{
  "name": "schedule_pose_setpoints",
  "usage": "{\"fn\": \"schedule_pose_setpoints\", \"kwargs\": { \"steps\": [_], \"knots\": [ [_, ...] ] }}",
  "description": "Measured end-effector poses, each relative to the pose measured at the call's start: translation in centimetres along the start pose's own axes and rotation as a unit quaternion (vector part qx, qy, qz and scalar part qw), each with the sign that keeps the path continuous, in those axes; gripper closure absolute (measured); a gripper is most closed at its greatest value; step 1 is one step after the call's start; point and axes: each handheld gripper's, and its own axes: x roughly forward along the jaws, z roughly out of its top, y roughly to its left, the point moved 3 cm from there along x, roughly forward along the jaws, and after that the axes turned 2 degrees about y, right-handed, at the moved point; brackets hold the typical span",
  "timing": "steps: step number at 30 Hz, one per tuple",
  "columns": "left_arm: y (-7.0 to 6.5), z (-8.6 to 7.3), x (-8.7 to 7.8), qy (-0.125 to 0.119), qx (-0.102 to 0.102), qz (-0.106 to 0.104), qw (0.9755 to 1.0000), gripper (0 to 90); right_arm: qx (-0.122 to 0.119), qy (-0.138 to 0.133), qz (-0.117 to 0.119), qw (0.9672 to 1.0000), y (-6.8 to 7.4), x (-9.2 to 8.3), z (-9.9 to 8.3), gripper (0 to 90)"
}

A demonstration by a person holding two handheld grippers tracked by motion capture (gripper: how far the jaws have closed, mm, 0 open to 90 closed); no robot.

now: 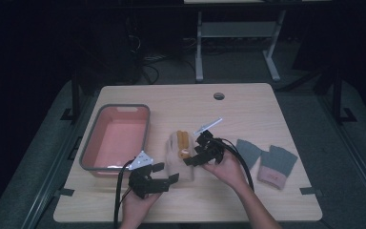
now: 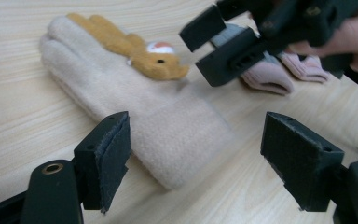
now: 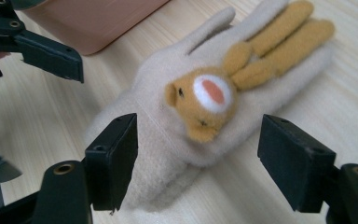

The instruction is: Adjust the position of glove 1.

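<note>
Room: dark, with a light wooden desk (image 1: 248, 105) seen from above and the legs of another table on the floor behind it.
Desk: a pink bin (image 1: 116, 137) with a grey rim sits at the left; a cream glove (image 1: 181, 155) lies flat at the middle; two grey and pink gloves (image 1: 267, 160) lie at the right, well apart from the bin.
Glove: cream fleece with an orange animal face (image 3: 205, 100) and long orange ears sewn on its back; fingers point away from the person, cuff toward them.
Left tool (image 1: 164, 172): held in the person's left hand at the near edge, just beside the glove's cuff. Its jaws stand wide apart with nothing between the pads; in the left gripper view the cuff lies on the desk beyond them.
Right tool (image 1: 201, 150): held in the right hand, just right of the glove and tilted toward it. Its jaws are spread wide, hovering over the glove's cuff and animal face without pressing on it.
Bin: nothing visible inside.
</note>
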Motion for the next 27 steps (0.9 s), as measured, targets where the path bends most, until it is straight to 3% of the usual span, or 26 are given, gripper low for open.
{"fn": "schedule_pose_setpoints", "kwargs": {
  "steps": [4,8,13,17,21,27],
  "knots": [
    [0.4,0.4,0.9,0.012,-0.033,0.004,0.9994,24.2,0.029,-0.003,0.0,0.9996,-0.2,0.3,-0.7,28.5],
    [0.5,0.3,2.0,0.029,-0.047,0.014,0.9984,25.4,0.06,0.0,0.012,0.9981,-0.3,0.8,-1.4,28.1],
    [0.8,0.3,2.5,0.032,-0.064,0.017,0.9973,28.4,0.099,-0.003,0.029,0.9947,-0.6,1.8,-2.1,28.5],
    [1.1,0.1,2.7,0.035,-0.071,0.019,0.9966,29.5,0.11,0.002,0.037,0.9933,-0.5,2.5,-2.3,29.4],
    [1.5,-0.3,2.9,0.046,-0.077,0.02,0.9958,33.9,0.116,0.014,0.037,0.9925,-0.2,3.2,-2.4,35.7],
    [2.0,-0.7,3.2,0.051,-0.094,0.006,0.9942,41.6,0.129,-0.001,0.068,0.9894,-0.3,3.2,-3.3,54.2]
  ]
}}
